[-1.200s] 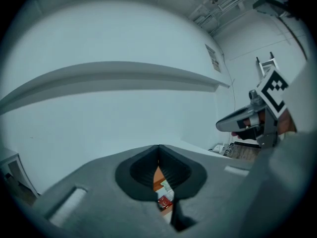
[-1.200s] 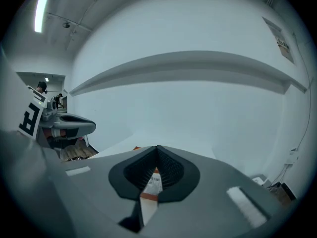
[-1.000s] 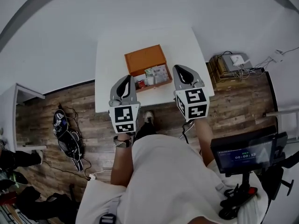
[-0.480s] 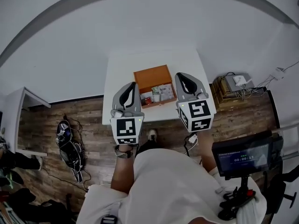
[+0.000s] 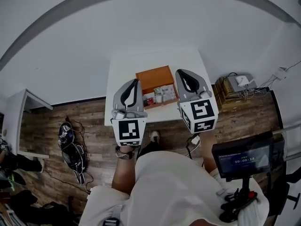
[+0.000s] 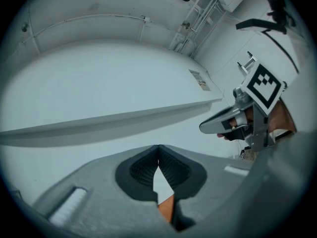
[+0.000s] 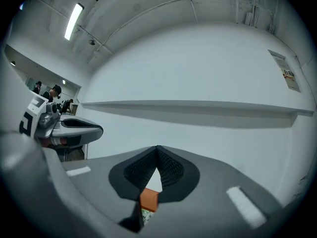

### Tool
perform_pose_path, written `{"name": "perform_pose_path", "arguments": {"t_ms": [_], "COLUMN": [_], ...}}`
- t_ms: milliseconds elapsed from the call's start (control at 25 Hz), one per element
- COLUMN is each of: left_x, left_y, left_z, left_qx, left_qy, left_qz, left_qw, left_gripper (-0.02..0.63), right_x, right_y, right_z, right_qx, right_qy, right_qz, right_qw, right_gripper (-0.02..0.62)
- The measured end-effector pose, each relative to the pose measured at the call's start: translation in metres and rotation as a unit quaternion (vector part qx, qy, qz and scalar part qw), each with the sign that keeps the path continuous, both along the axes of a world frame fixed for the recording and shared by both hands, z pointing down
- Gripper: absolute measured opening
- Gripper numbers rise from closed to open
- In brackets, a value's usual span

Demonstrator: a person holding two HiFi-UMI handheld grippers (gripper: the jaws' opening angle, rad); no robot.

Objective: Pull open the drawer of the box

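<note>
Orange box [image 5: 154, 77], drawer [image 5: 161, 95] toward 6 o'clock, lies between 2 closed, empty tools: left tool [image 5: 135, 83] at 9 o'clock, right tool [image 5: 181, 73] at 3.

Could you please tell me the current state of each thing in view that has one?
Drawer: pulled out of the orange box.
Left gripper: shut, empty.
Right gripper: shut, empty.
Screen: lit.

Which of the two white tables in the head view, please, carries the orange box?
The middle table carries the orange box, near its front edge; the table at the left edge shows no box.
</note>
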State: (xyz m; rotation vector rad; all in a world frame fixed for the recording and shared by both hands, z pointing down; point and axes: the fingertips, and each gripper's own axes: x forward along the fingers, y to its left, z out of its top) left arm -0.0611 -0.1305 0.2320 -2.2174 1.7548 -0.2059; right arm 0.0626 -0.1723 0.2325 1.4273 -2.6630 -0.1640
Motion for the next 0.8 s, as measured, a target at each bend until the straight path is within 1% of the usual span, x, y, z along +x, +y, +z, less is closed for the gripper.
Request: {"name": "perform_pose_path", "arguments": {"t_ms": [320,800], "left_x": [-0.001,-0.006], "left_y": [0.000,0.001], "left_z": [0.007,0.012], "left_qx": [-0.007,-0.013], "left_qy": [0.006,0.010], "left_qz": [-0.005,-0.012], "left_qw": [0.9999,0.9998], "left_gripper": [0.006,0.006], "right_x": [0.001,-0.004], "right_y": [0.000,-0.002], "right_z": [0.011,0.014], "right_qx": [-0.012,-0.016], "right_qy": [0.001,0.004], "right_qz": [-0.001,-0.006], "right_qw": [1.000,1.000], "right_gripper": [0.002,0.002]}}
